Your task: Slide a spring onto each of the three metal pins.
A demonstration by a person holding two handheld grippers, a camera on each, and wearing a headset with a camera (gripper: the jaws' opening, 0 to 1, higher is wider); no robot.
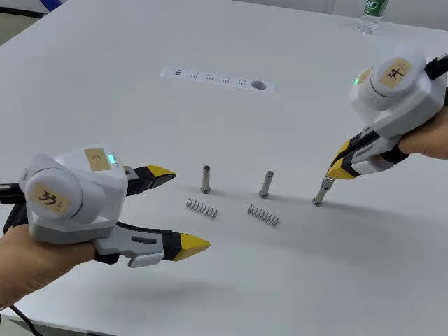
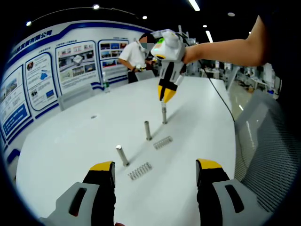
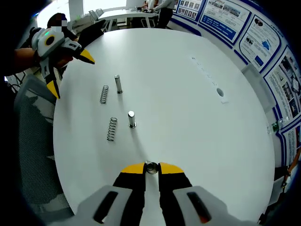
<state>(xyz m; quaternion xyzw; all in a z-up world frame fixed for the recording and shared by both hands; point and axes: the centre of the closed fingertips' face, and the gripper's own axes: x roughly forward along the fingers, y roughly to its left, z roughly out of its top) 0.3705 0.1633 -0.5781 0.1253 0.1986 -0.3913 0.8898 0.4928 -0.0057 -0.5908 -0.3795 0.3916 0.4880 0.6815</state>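
Three metal pins stand upright in a row on the white table: the left pin (image 1: 206,178), the middle pin (image 1: 267,183) and the right pin (image 1: 320,196). My right gripper (image 1: 336,170) is shut on a spring (image 1: 326,183) that sits over the top of the right pin; its round end shows between the tips (image 3: 151,167). Two loose springs lie flat, one (image 1: 201,207) in front of the left pin and one (image 1: 263,215) in front of the middle pin. My left gripper (image 1: 183,208) hovers open and holds nothing, left of the springs (image 2: 140,171).
A white power strip (image 1: 217,78) is set into the table behind the pins. A water bottle (image 1: 371,17) stands at the far right edge. A mesh chair (image 2: 268,141) is beside the table, and a person stands far behind.
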